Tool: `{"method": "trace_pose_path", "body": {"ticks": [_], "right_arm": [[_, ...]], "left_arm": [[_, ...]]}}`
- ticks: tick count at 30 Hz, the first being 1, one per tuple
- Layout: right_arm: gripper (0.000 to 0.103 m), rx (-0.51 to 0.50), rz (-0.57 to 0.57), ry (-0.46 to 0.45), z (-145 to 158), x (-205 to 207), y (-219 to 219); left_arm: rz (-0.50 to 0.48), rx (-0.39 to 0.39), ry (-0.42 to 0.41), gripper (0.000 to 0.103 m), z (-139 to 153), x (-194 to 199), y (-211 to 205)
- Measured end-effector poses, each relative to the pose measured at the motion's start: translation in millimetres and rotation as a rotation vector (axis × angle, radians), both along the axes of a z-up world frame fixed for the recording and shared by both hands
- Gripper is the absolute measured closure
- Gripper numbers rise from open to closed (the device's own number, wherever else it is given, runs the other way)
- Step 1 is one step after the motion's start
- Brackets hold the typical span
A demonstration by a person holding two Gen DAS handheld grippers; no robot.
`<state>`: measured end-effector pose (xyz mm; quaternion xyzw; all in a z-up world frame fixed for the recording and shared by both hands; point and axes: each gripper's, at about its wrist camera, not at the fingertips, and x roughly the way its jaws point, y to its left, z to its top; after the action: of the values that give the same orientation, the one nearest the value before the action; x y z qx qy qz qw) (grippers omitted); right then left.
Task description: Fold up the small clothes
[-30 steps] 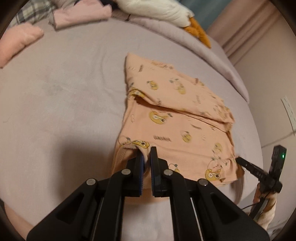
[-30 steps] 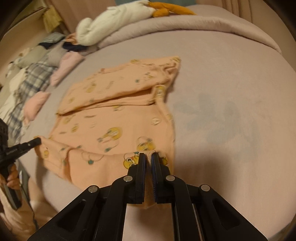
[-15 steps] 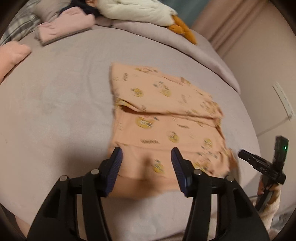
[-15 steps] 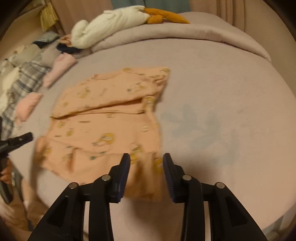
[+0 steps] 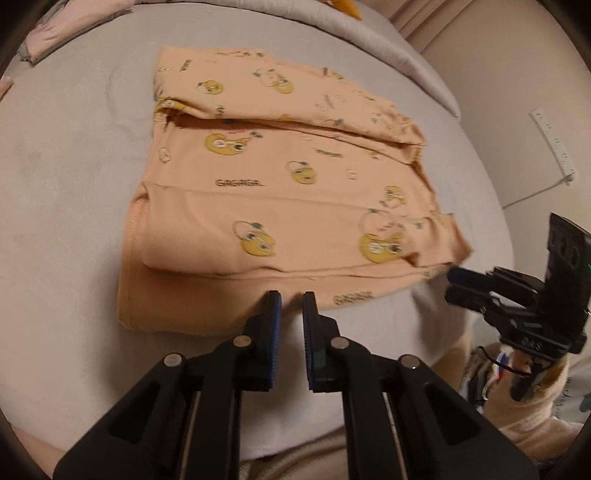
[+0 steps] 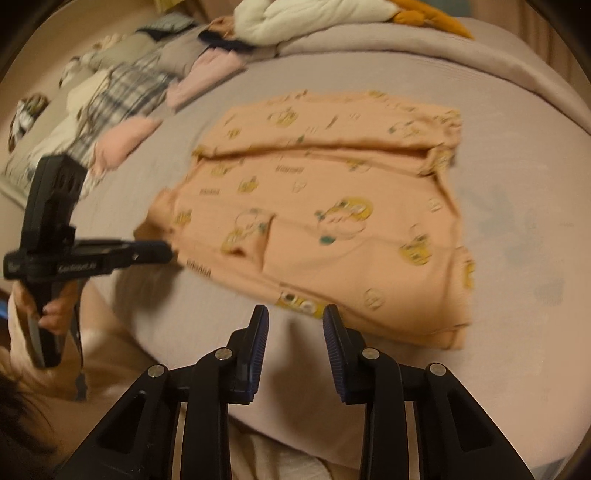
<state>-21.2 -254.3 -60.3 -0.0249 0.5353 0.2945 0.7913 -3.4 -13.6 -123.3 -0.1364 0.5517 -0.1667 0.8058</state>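
A small peach garment (image 5: 280,192) with yellow cartoon prints lies partly folded on the grey bed (image 5: 66,177); it also shows in the right wrist view (image 6: 332,206). My left gripper (image 5: 291,302) hovers at its near hem with the jaws nearly closed and nothing between them. It shows in the right wrist view (image 6: 162,253) at the garment's left corner. My right gripper (image 6: 294,319) is open and empty just short of the near edge. It shows in the left wrist view (image 5: 458,284) beside the garment's right corner.
Folded pink clothes (image 6: 122,140), plaid fabric (image 6: 122,85) and a white and orange plush (image 6: 317,18) lie along the far side of the bed. The bed's front edge is close under both grippers. A wall with a power strip (image 5: 554,144) is to the right.
Both grippers let go of the garment's near hem and drew back. The hem dropped flat on the bed. The left jaws opened wide, then narrowed again; the right jaws opened.
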Motion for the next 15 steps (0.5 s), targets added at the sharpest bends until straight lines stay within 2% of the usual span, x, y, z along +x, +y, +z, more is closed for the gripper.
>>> {"method": "trace_pose_path", "body": {"ticks": [6, 12, 14, 15], "right_arm": [[0.069, -0.014, -0.01, 0.066, -20, 16, 1], [0.069, 0.029, -0.075, 0.048, -19, 45, -4], [0.069, 0.049, -0.097, 0.038, -16, 54, -6], [0.069, 0.053, -0.115, 0.021, -13, 60, -6]], "left_arm": [[0.017, 0.011, -0.024, 0.094, -4, 20, 1], [0.06, 0.004, -0.036, 0.093, -2, 48, 9], [0.082, -0.017, -0.055, 0.093, 8, 51, 13], [0.094, -0.027, -0.078, 0.09, 16, 52, 17]]}}
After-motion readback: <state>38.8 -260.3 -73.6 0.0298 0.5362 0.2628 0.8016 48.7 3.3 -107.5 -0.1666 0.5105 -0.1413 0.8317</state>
